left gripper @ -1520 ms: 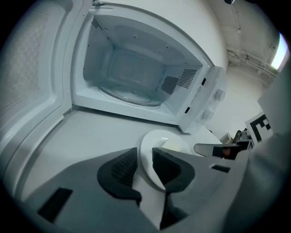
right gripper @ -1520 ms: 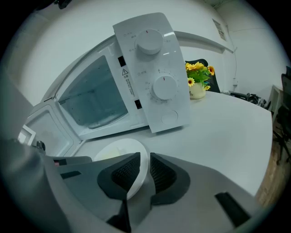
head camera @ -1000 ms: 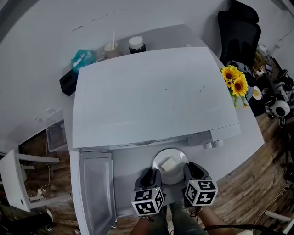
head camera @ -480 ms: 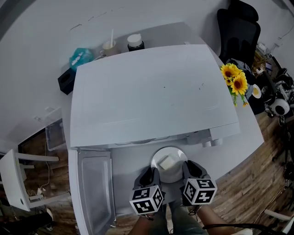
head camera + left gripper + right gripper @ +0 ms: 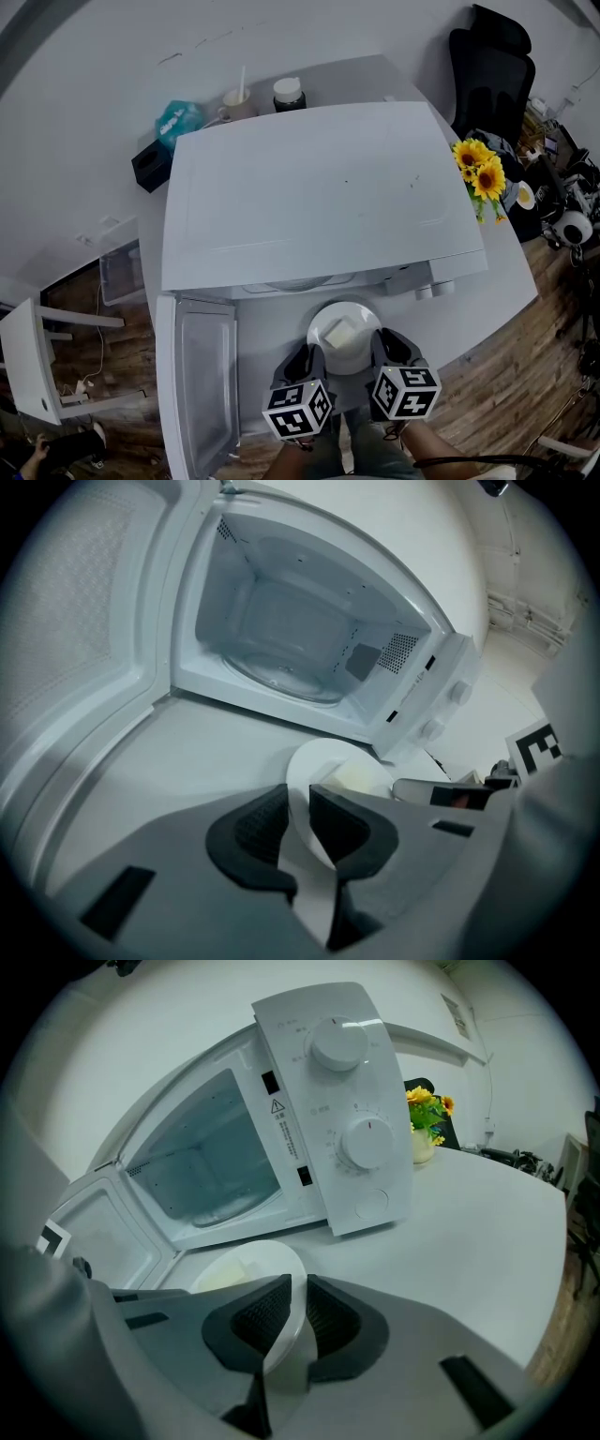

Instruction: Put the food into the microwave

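Note:
A white plate carrying a pale yellow block of food sits on the table just in front of the open microwave. My left gripper has the plate's left rim between its jaws, which are closing; a thin gap still shows at the pads. My right gripper is shut on the right rim. The empty cavity with its glass turntable lies straight ahead of both grippers. In the right gripper view the food is just visible.
The microwave door hangs open to the left of the plate. The control panel with two knobs stands to the right of the opening. Sunflowers stand at the table's right edge. A teal tissue pack, cup and jar sit behind.
The head view has shifted slightly. The plate and both grippers stay where they were in front of the microwave.

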Available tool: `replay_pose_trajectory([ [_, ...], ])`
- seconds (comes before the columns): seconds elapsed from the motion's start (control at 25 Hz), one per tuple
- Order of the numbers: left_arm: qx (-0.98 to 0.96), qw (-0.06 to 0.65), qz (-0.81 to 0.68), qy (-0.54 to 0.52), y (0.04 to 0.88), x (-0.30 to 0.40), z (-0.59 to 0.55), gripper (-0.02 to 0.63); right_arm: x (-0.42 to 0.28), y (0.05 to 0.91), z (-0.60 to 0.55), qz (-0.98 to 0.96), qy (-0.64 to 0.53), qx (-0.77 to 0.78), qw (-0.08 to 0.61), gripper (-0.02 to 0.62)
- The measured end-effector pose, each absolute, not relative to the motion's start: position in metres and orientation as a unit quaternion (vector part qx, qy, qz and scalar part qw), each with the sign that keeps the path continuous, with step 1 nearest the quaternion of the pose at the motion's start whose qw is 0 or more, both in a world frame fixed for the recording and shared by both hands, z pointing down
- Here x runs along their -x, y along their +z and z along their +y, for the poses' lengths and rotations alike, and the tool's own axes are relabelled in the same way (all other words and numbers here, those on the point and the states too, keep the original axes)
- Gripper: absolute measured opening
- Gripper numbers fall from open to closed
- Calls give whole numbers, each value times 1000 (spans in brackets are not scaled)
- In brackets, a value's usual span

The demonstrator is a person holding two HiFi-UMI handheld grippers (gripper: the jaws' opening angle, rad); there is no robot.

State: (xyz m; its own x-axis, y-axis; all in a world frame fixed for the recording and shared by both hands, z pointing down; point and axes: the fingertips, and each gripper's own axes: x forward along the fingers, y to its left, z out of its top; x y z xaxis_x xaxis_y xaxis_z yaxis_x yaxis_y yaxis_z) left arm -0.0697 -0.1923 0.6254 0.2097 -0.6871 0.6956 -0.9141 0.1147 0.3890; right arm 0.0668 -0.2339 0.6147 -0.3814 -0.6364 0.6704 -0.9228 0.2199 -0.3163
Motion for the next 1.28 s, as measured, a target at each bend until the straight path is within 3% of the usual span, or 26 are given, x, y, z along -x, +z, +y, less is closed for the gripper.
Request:
replay_pose_trajectory([
  [1.28,-634,391,-665,61,536,122,-162,72,-9,524,-221,-812,304,-469,168,61],
])
